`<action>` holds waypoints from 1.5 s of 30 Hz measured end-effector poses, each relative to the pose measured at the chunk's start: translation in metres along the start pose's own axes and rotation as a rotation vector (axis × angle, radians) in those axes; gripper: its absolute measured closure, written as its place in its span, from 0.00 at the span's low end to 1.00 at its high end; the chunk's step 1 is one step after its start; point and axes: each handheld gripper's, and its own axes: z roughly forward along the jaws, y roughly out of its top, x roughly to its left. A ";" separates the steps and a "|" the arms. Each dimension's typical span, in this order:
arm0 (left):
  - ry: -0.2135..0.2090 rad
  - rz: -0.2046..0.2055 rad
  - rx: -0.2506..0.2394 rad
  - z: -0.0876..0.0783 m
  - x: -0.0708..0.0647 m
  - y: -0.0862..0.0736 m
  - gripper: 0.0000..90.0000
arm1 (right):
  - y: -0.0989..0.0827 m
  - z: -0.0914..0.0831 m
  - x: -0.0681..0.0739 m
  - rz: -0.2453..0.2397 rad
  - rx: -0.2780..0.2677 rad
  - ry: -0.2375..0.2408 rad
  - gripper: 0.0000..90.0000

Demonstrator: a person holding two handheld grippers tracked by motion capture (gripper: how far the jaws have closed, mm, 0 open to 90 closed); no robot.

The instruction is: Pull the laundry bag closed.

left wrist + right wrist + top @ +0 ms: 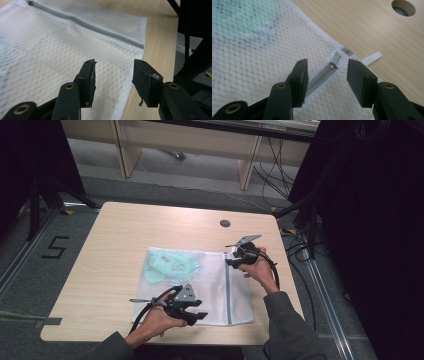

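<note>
Lying flat across the near right part of the counter (115,227), a white mesh laundry bag (212,290) takes up most of the working area, its right edge short of the counter's right side and its near edge close to the front lip. Pale green fabric (170,265) shows through the mesh at its far left. A grey zipper (228,290) runs front to back near the bag's right side, its small pull tab (336,57) at the far end.

Left hand-held gripper (192,312) hovers at the bag's near edge, jaws apart, nothing between them. Right hand-held gripper (239,259) hangs over the zipper's far end, jaws likewise apart and straddling the pull without touching it.

Handling, by my reckoning: the bag looks light, limp and thin. It would fold and drag rather than slide as one piece. Mesh should give a fair grip. Best holds seem to be the hemmed corner seam at the front right and the zipper tape, both firmer than open mesh. The pull is tiny and could slip out.

Room: bare wood lies left and beyond the bag. A round cable hole (225,223) sits beyond the right hand.
</note>
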 end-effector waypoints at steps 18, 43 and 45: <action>0.066 -0.030 0.002 -0.023 0.016 -0.004 0.47 | -0.016 -0.017 0.020 -0.015 -0.018 0.047 0.53; 0.183 -0.077 0.006 -0.067 0.031 -0.024 0.36 | -0.033 -0.038 0.047 -0.050 -0.019 0.074 0.47; 0.185 -0.078 0.005 -0.069 0.032 -0.025 0.36 | -0.034 -0.042 0.049 -0.050 0.000 0.086 0.47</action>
